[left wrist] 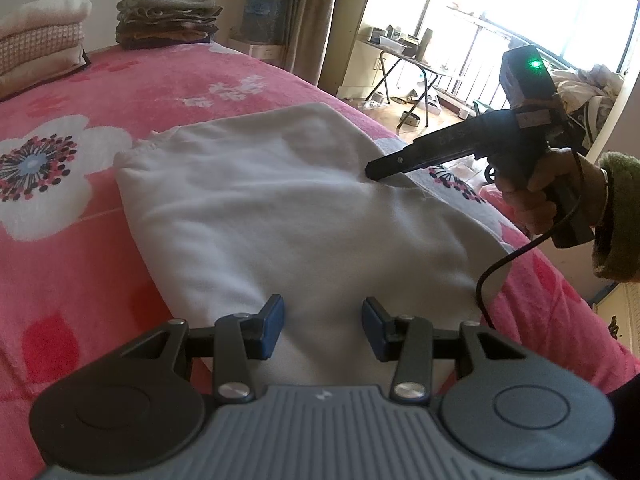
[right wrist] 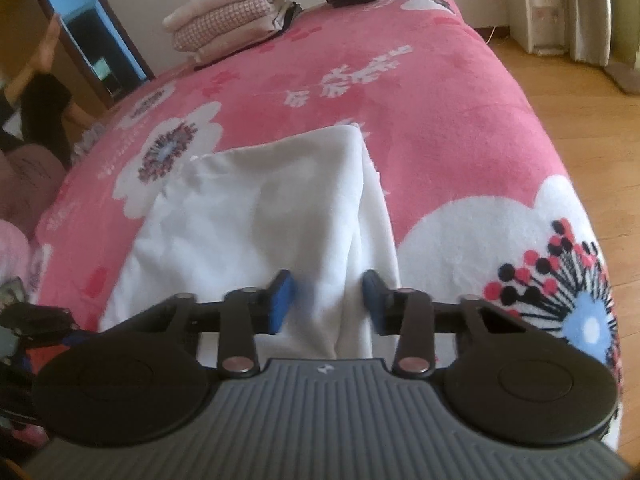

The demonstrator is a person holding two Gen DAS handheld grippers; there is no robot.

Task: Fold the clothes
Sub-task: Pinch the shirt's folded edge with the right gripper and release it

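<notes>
I see the white garment (left wrist: pixel 288 208) lying folded on the pink floral bed (left wrist: pixel 60 264). My left tool (left wrist: pixel 323 328) hovers over its near edge, pads apart. My right tool (right wrist: pixel 329 300) straddles a raised fold, gripping nothing.

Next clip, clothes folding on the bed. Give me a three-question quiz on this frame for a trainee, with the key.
1. True or false: the white garment lies on a pink flowered blanket.
2. How many stacks of folded clothes sit at the blanket's far end? A one, B two, C four.
3. What lies between the jaws of the right tool?
Key: 1 true; 2 B; 3 a raised fold of the white garment.
</notes>
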